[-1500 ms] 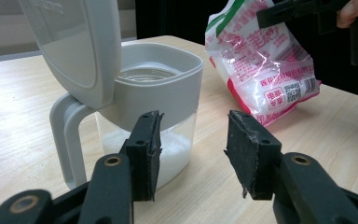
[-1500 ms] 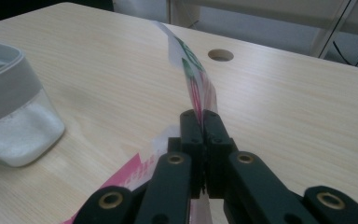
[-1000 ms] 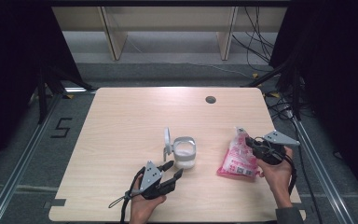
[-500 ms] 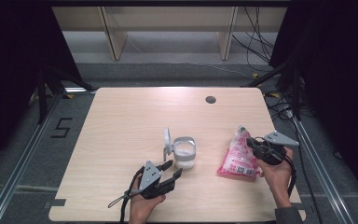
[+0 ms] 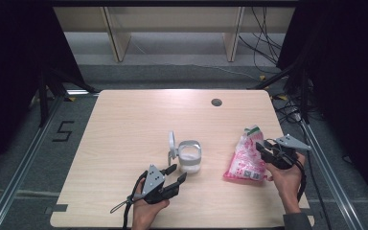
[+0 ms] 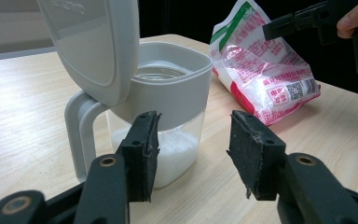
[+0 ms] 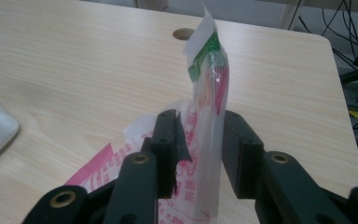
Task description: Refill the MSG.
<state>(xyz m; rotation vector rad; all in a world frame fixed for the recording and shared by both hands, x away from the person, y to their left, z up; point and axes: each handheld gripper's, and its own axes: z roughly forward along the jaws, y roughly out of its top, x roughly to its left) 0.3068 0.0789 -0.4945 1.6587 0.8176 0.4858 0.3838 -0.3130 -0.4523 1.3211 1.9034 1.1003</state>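
Observation:
A clear plastic container (image 5: 189,157) with a grey collar, a handle and a flipped-up lid (image 5: 172,143) stands at the table's middle front, partly filled with white granules. My left gripper (image 5: 177,172) lies just in front of it, open, with nothing between its pads. In the left gripper view the container (image 6: 168,93) stands close behind the gripper (image 6: 193,126). A pink and white bag (image 5: 244,158) with a green top lies to the right. My right gripper (image 5: 260,146) is shut on the bag's upper edge, and the bag (image 7: 209,98) stands up between the jaws of the right gripper (image 7: 200,116).
A round grommet hole (image 5: 216,102) sits near the far edge of the wooden table (image 5: 124,124). Cables (image 5: 287,103) lie on the floor beyond the right edge. A shelf frame (image 5: 172,28) stands behind the table.

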